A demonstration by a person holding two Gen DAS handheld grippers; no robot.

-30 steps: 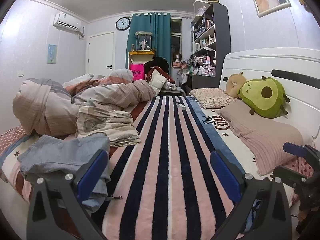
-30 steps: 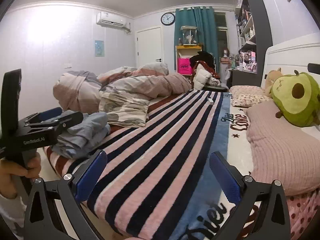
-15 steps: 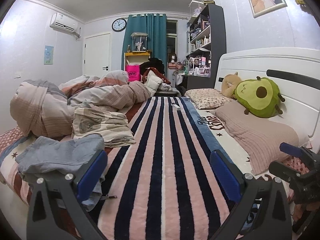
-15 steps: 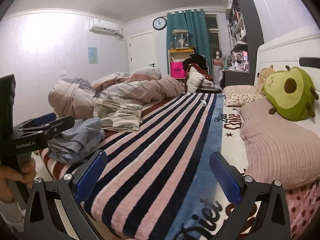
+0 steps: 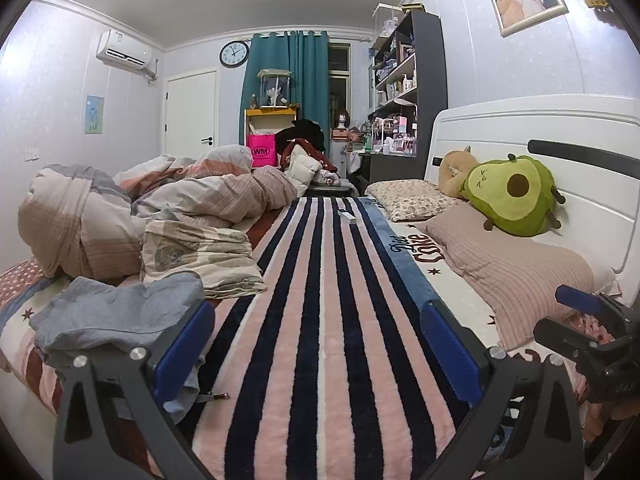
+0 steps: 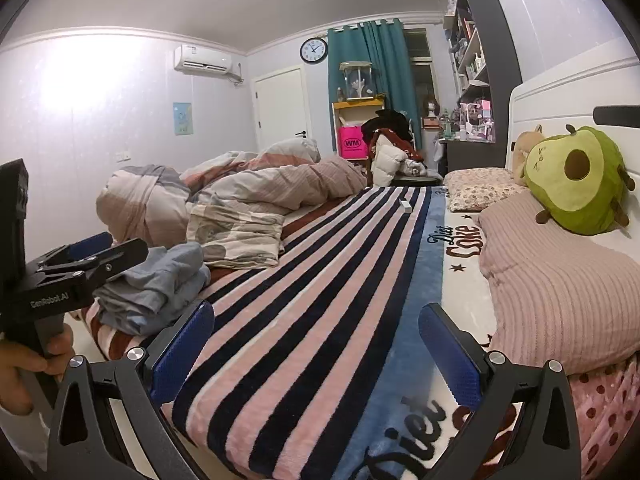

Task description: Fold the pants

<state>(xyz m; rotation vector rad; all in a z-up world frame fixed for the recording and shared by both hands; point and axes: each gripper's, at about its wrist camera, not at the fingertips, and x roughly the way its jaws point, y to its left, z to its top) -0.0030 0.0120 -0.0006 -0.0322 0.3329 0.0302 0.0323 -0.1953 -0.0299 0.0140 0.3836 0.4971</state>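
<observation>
The pants (image 5: 116,312) are a crumpled grey-blue heap at the near left corner of the bed, seen in the right wrist view as pants (image 6: 160,276). My left gripper (image 5: 316,344) is open above the striped blanket (image 5: 320,280), its left finger just in front of the heap, nothing between the fingers. My right gripper (image 6: 316,346) is open too, over the blanket's near edge and right of the pants. A hand (image 6: 24,364) holds the left gripper (image 6: 80,264) beside the heap. The right gripper (image 5: 592,328) shows at the right edge.
A bunched duvet (image 5: 120,208) and a folded patterned cloth (image 5: 200,252) lie behind the pants. Pillows (image 5: 512,264), an avocado plush (image 5: 512,196) and the white headboard (image 5: 560,128) line the right side. A small white object (image 5: 347,216) sits far down the blanket.
Both views have shifted slightly, as the grippers drifted a little at the bed's near edge. Both stay open, and the pants have not moved.
</observation>
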